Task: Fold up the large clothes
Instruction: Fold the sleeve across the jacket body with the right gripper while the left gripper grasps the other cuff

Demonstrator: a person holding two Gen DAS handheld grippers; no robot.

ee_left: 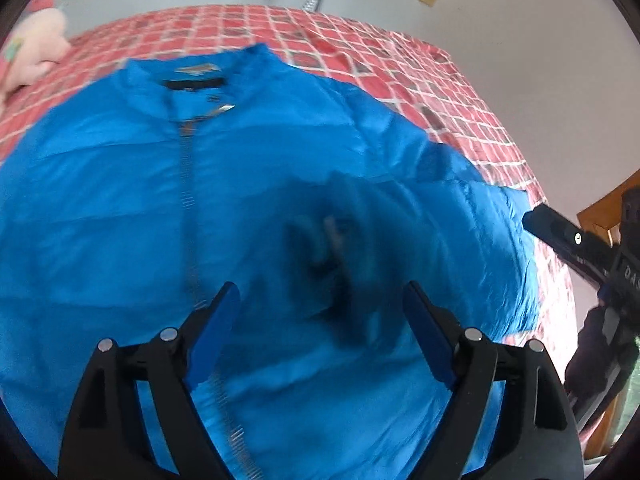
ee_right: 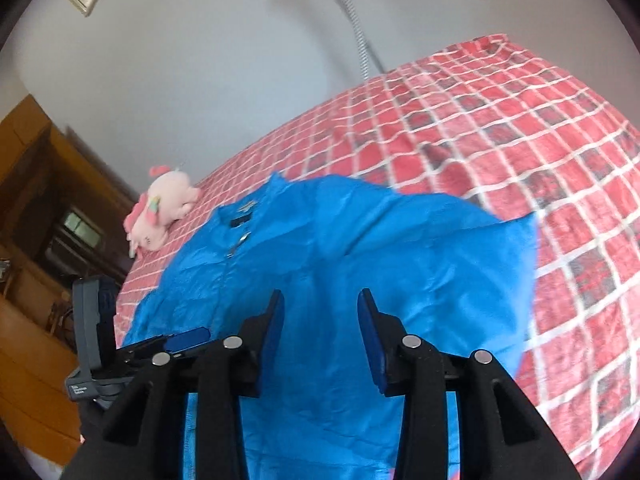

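A bright blue padded jacket (ee_left: 280, 160) lies front up on the bed, zipper closed and collar at the far end. My left gripper (ee_left: 320, 300) hovers just above its chest to the right of the zipper, jaws wide open and empty; the cloth below is motion-blurred with a dark patch. In the right wrist view the jacket (ee_right: 360, 260) spreads out, its right sleeve bunched up. My right gripper (ee_right: 320, 300) stands partly open over the jacket's right side, nothing pinched between its pads. A finger (ee_left: 560, 236) of the right gripper shows at the left wrist view's right edge.
The bed has a red checked cover (ee_right: 520, 140) against a white wall. A pink plush toy (ee_right: 164, 208) lies near the jacket's collar at the bed's left side. Wooden furniture (ee_right: 32, 200) stands beyond the left edge. A corrugated hose (ee_right: 360, 40) runs down the wall.
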